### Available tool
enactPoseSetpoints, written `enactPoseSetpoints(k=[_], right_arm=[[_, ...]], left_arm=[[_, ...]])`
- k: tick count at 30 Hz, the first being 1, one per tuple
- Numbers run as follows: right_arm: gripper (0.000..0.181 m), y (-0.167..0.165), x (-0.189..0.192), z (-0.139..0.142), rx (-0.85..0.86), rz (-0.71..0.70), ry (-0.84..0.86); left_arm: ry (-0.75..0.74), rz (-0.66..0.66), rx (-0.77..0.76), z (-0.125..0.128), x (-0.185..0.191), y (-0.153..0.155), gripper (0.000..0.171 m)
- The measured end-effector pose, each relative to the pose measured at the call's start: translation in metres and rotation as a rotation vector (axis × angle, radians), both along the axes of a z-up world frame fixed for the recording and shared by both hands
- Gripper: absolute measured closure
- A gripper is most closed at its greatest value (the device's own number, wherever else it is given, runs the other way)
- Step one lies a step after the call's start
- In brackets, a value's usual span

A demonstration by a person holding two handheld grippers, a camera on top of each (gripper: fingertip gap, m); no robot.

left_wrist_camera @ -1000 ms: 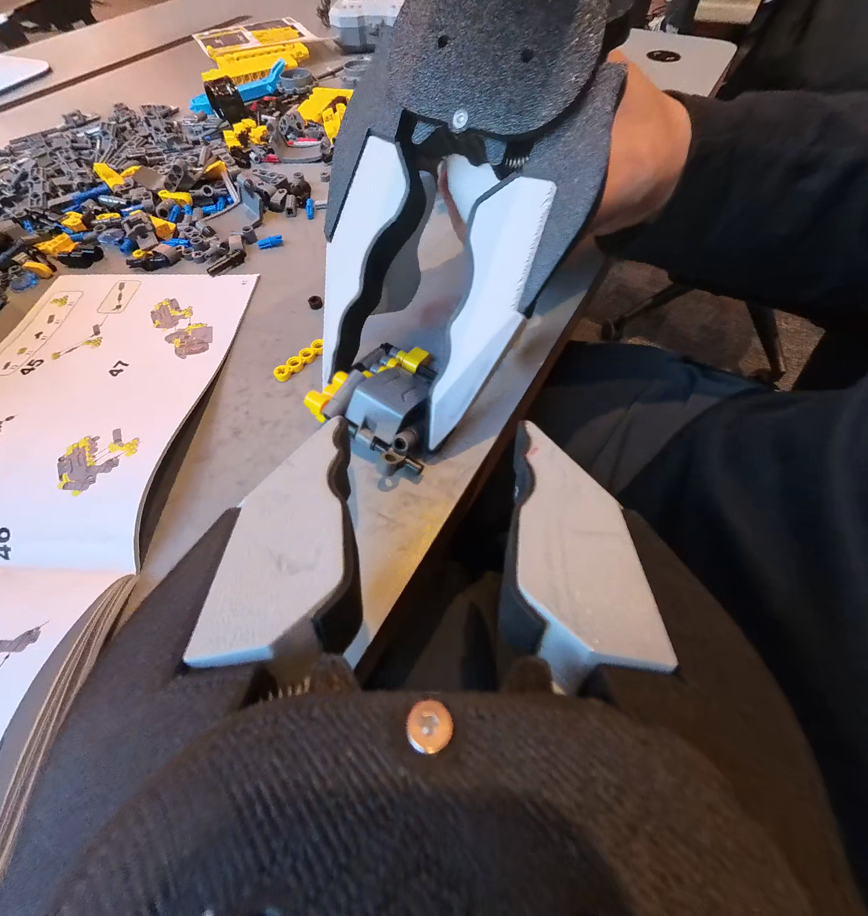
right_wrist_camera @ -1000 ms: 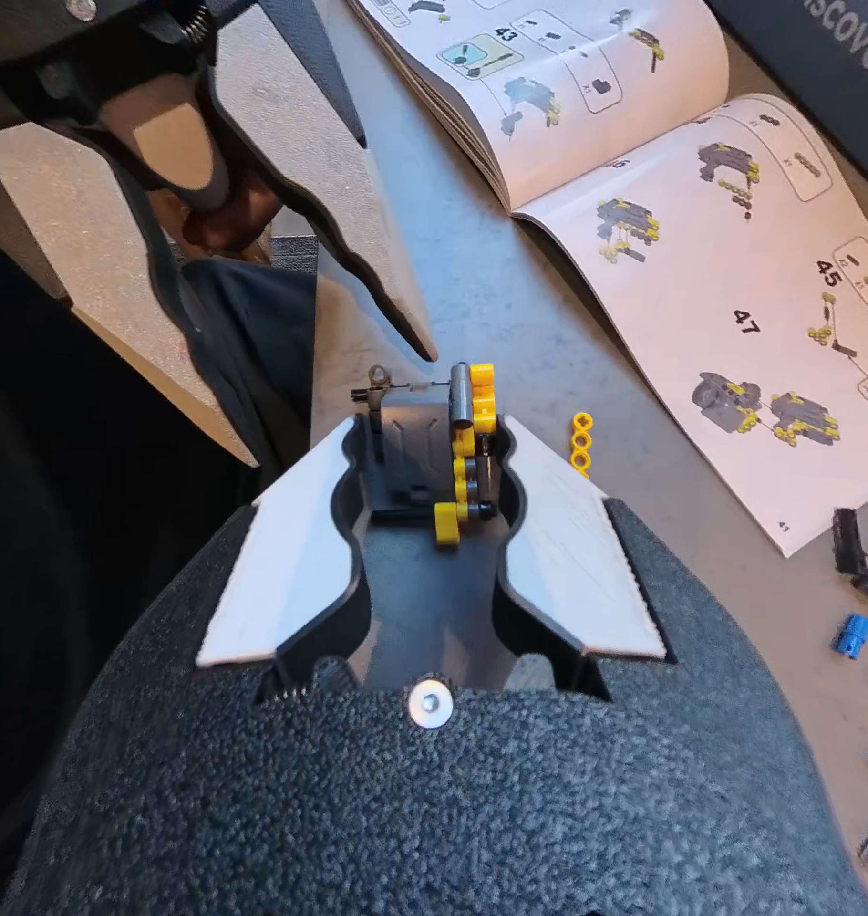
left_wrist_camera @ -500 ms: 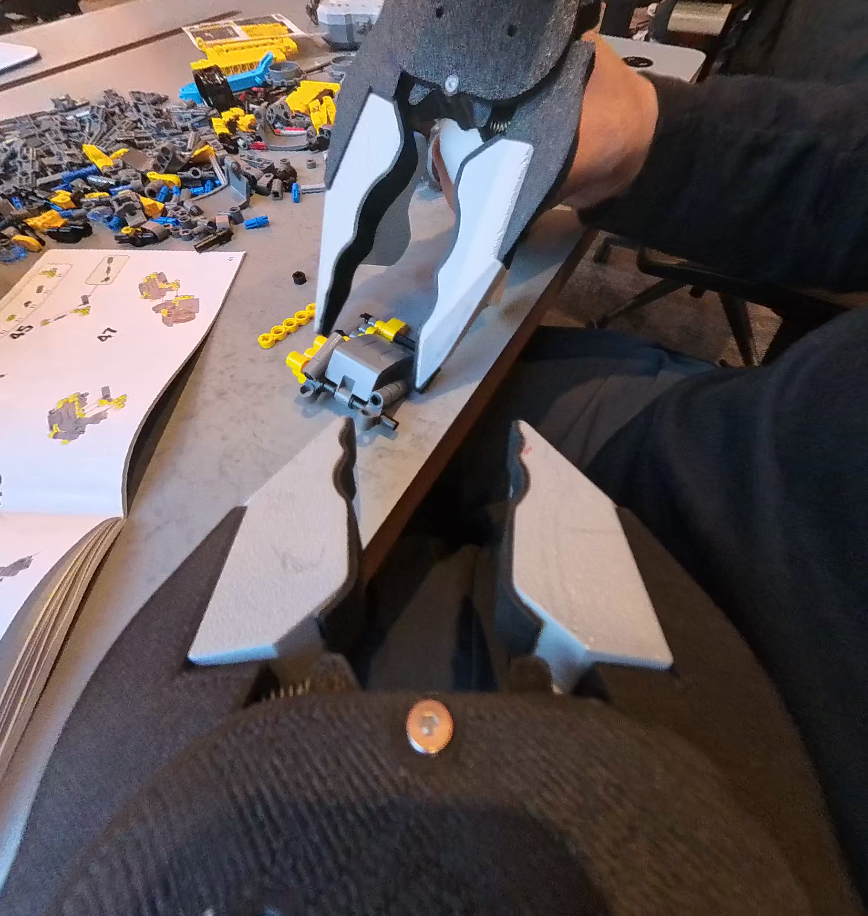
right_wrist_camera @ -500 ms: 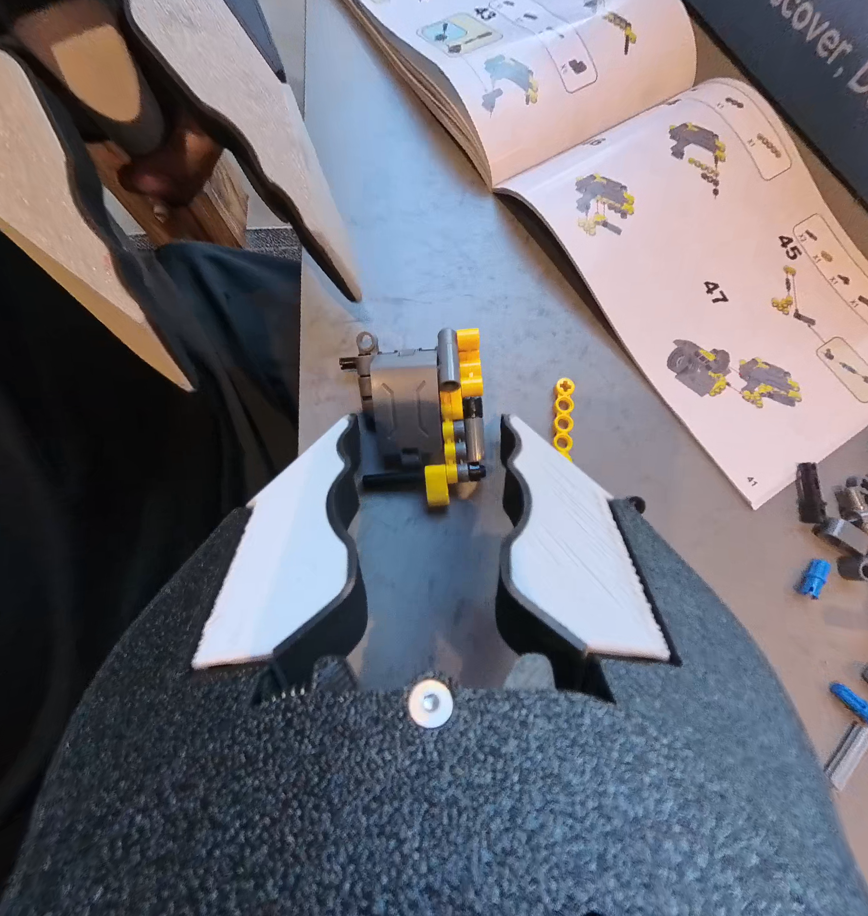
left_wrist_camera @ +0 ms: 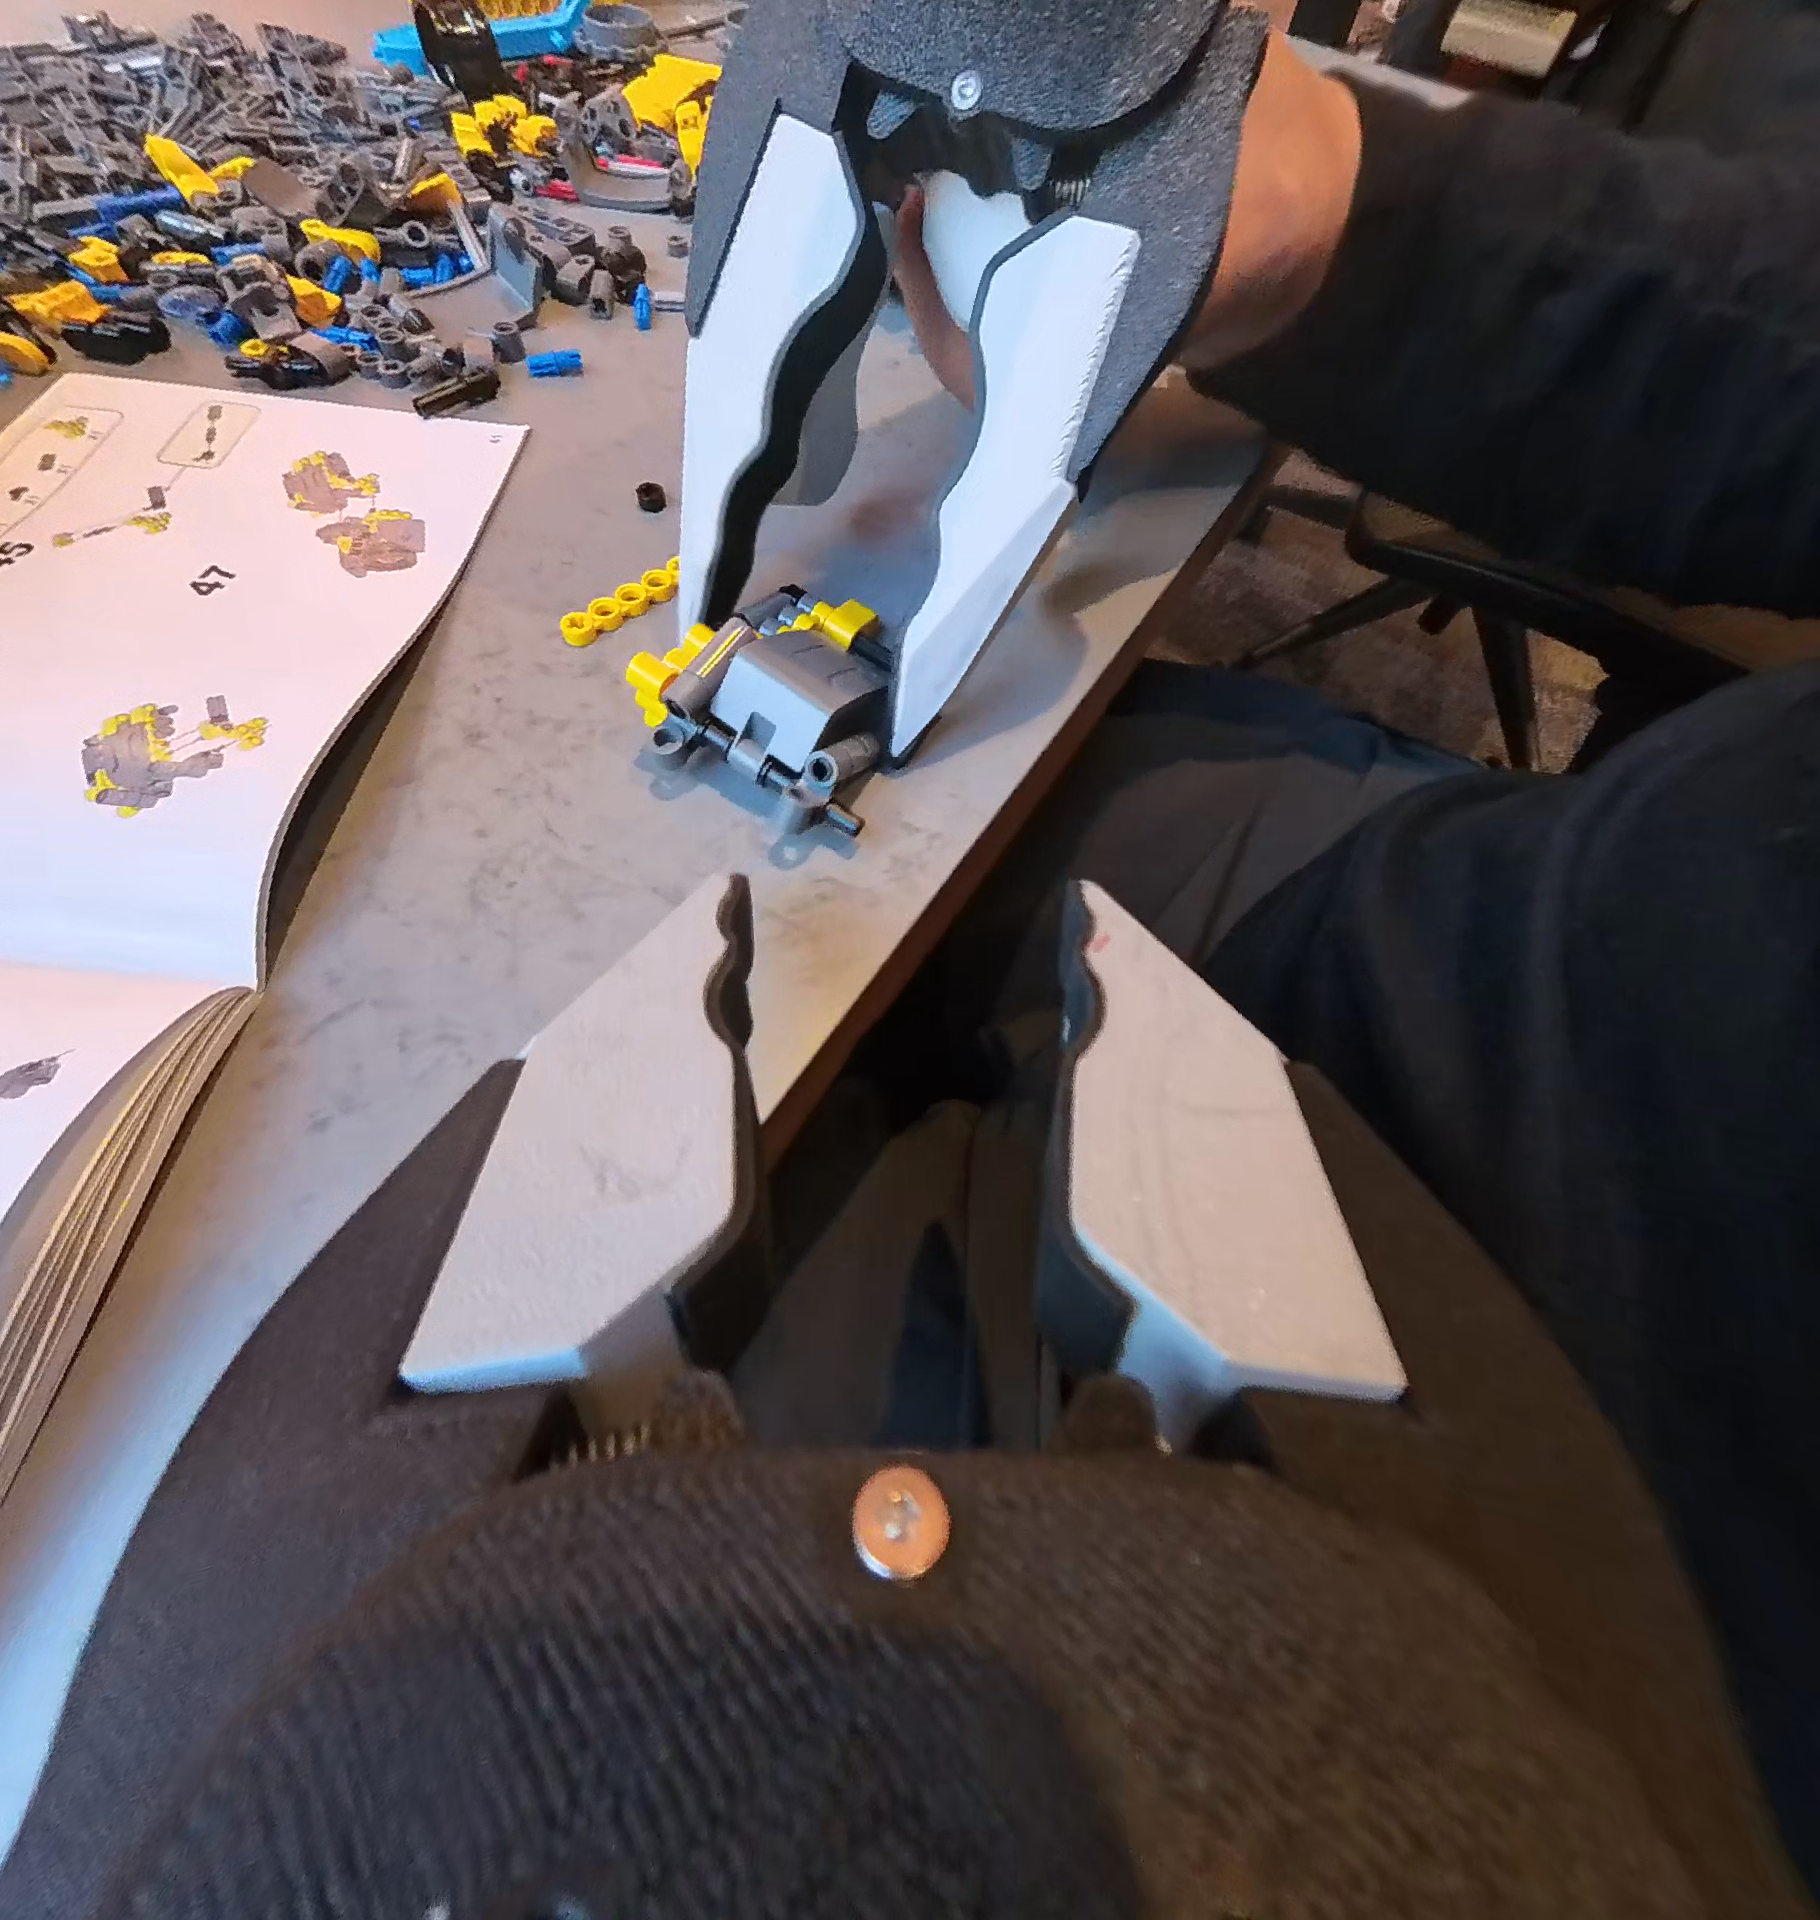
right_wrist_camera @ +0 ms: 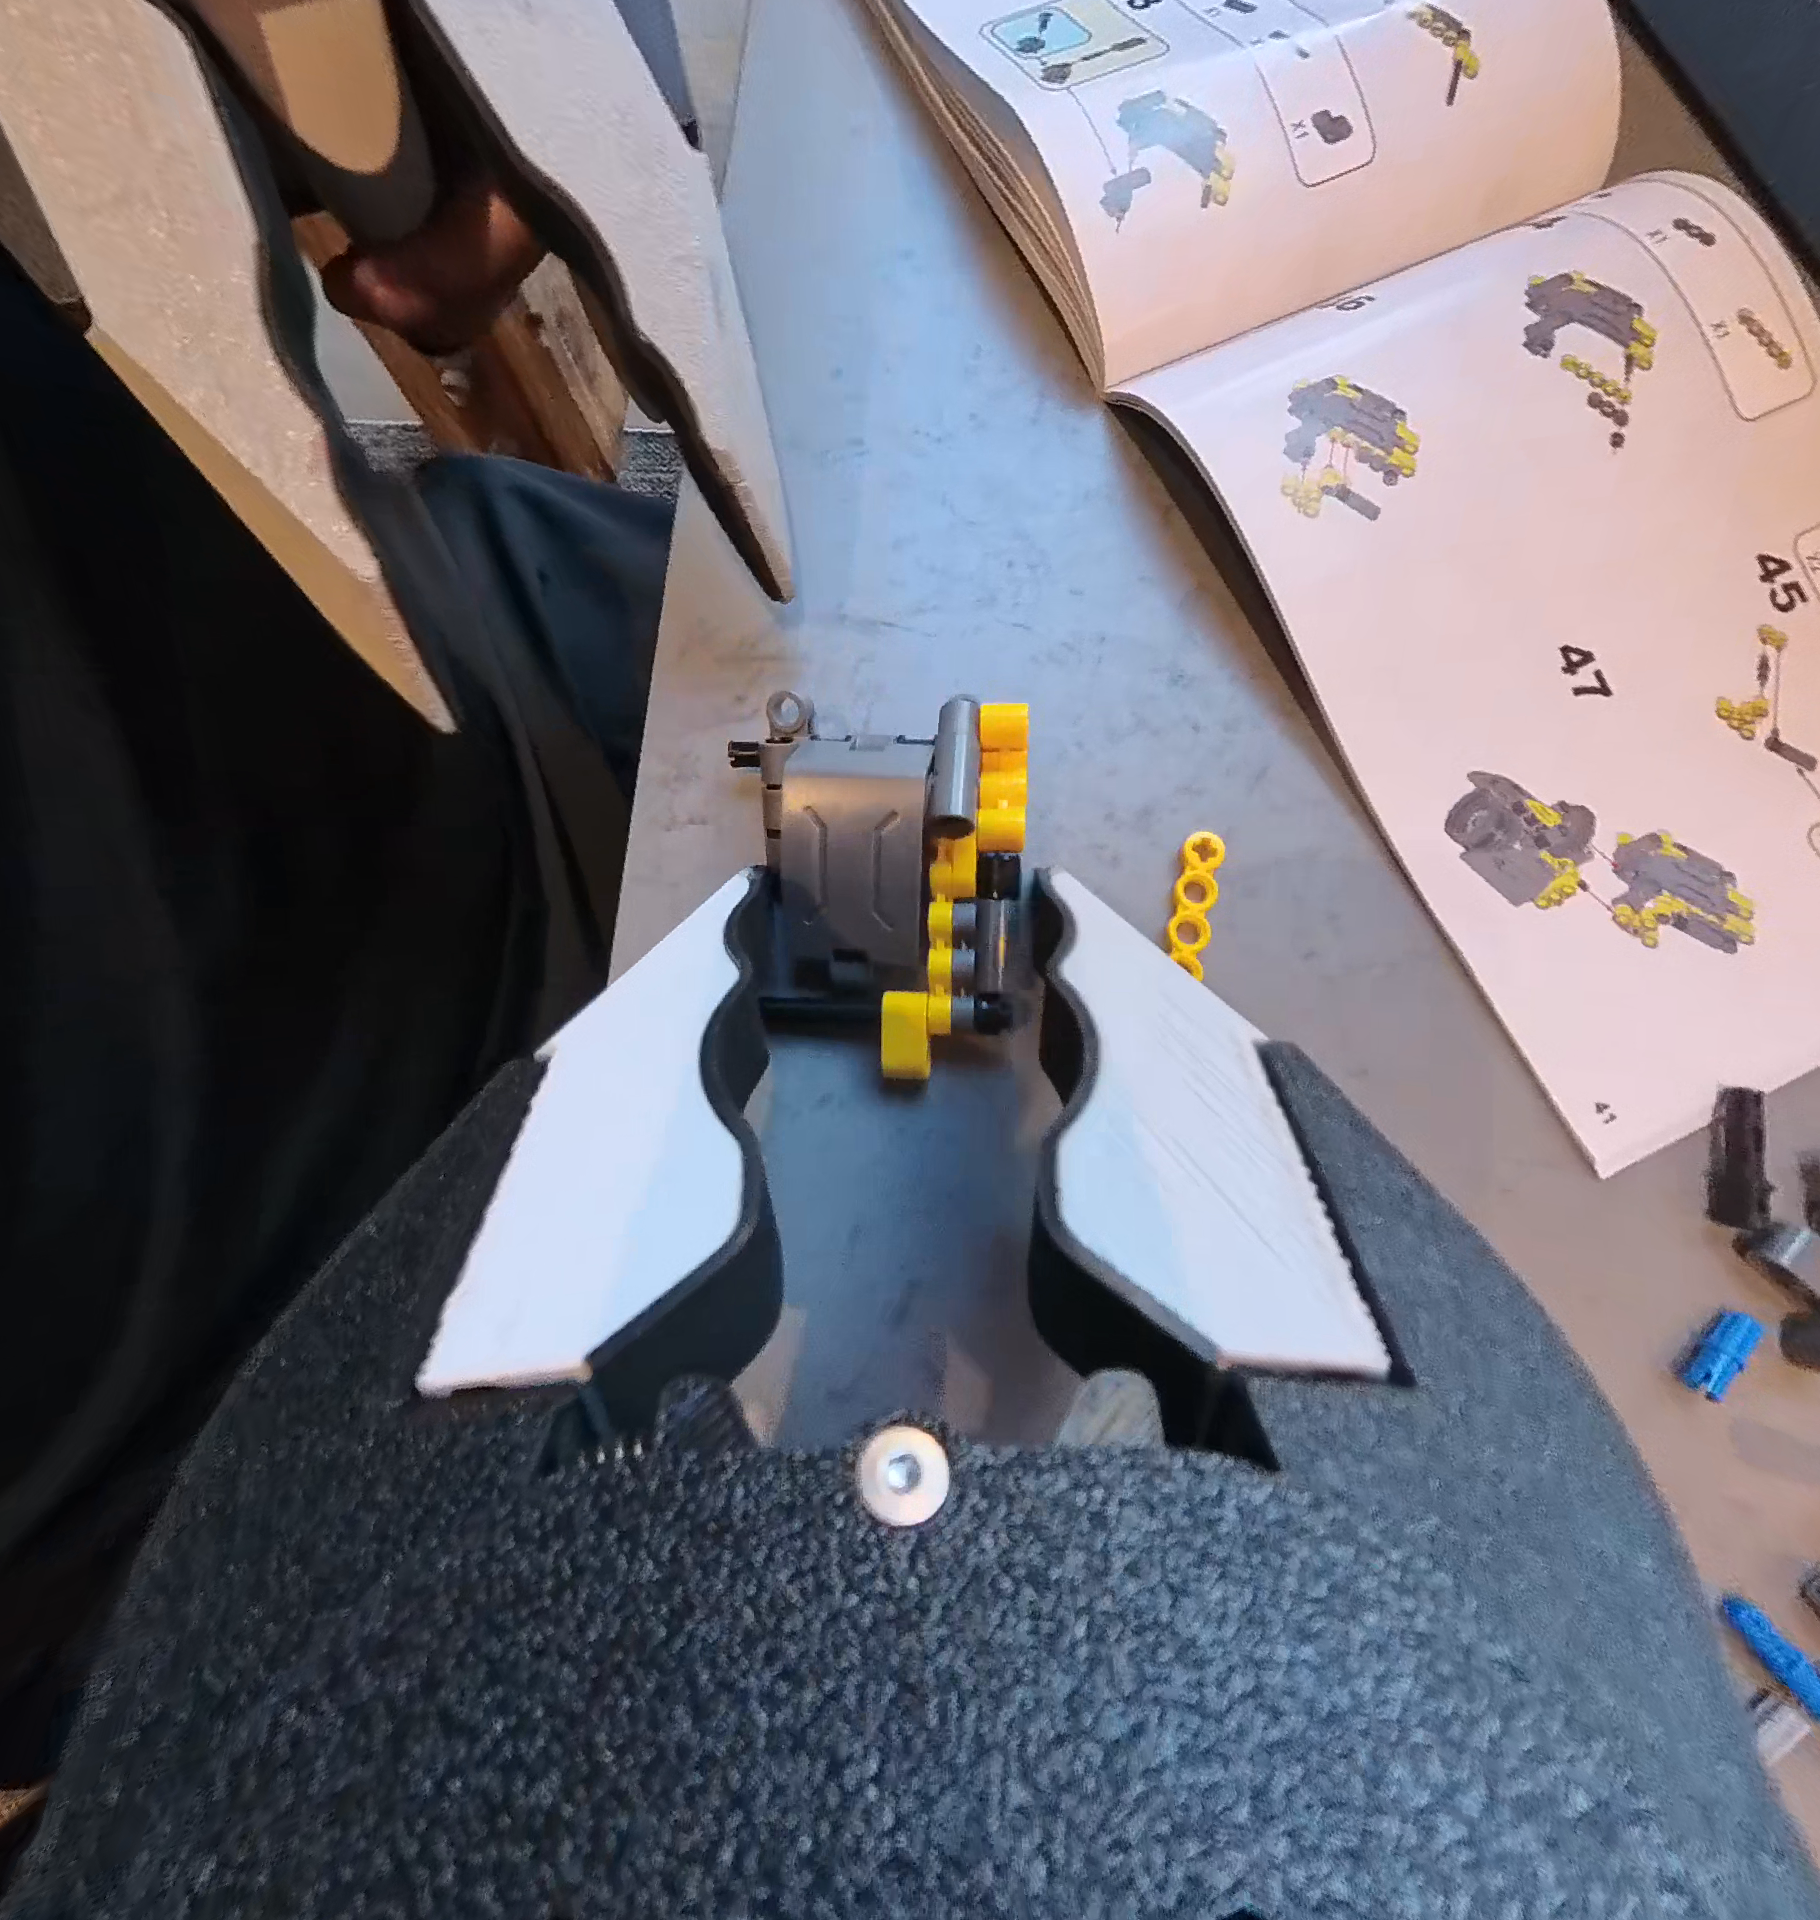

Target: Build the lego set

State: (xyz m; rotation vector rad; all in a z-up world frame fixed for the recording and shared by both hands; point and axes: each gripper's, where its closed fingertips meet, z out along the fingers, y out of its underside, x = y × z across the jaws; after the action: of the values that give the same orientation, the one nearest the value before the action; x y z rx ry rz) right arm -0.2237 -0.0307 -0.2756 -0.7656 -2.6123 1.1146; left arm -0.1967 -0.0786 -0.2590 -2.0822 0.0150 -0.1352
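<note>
A small grey and yellow brick assembly (left_wrist_camera: 781, 707) (right_wrist_camera: 864, 862) rests on the grey table near its front edge. My right gripper (right_wrist_camera: 895, 883) is open, tips down on the table, with one jaw close on each side of the assembly. It also shows in the left wrist view (left_wrist_camera: 807, 675). My left gripper (left_wrist_camera: 906, 904) is open and empty, low over the table's edge, a short way from the assembly. It also shows in the right wrist view (right_wrist_camera: 610, 655) at the upper left. A loose yellow beam with holes (left_wrist_camera: 620, 603) (right_wrist_camera: 1197, 904) lies just beside the assembly.
An open instruction booklet (left_wrist_camera: 210, 623) (right_wrist_camera: 1508, 520) lies beside the assembly. A pile of grey, yellow and blue parts (left_wrist_camera: 262, 239) covers the far table, with several loose parts (right_wrist_camera: 1799, 1247) nearer. The table edge (left_wrist_camera: 1041, 790) runs close by, over a person's dark-clothed legs. Some 6 cm of space lies between my two pairs of fingers.
My right gripper drew back off the assembly half a second ago and has now come forward around it again. My left gripper has pulled back from the assembly.
</note>
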Motion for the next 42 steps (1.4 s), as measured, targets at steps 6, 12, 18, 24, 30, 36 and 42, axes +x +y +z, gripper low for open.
enactPoseSetpoints(k=[6, 12, 18, 24, 30, 36, 42], right_arm=[[0.135, -0.003, 0.002, 0.000, 0.087, 0.142, -0.051], [0.134, 0.002, -0.003, -0.001, 0.261, 0.295, -0.091], [0.130, 0.016, -0.008, 0.007, 0.365, 0.220, -0.069], [0.128, 0.013, 0.001, 0.007, 0.280, 0.139, -0.042], [0.133, 0.004, 0.000, 0.003, 0.311, 0.202, -0.044], [0.134, -0.010, -0.008, 0.005, 0.400, 0.330, -0.019], [0.129, -0.010, -0.013, 0.008, 0.437, 0.312, -0.021]], left_arm=[[-0.025, -0.005, -0.014, -0.003, -0.001, 0.000, 0.113], [-0.022, 0.000, -0.022, -0.004, -0.003, -0.001, 0.113], [-0.019, 0.010, -0.034, -0.007, -0.005, -0.002, 0.113], [-0.016, 0.008, -0.041, -0.009, -0.004, -0.002, 0.114], [0.001, 0.021, -0.041, -0.008, -0.007, -0.002, 0.114], [0.011, 0.056, -0.022, -0.003, -0.016, -0.004, 0.116], [0.016, 0.055, -0.027, -0.003, -0.016, -0.004, 0.115]])
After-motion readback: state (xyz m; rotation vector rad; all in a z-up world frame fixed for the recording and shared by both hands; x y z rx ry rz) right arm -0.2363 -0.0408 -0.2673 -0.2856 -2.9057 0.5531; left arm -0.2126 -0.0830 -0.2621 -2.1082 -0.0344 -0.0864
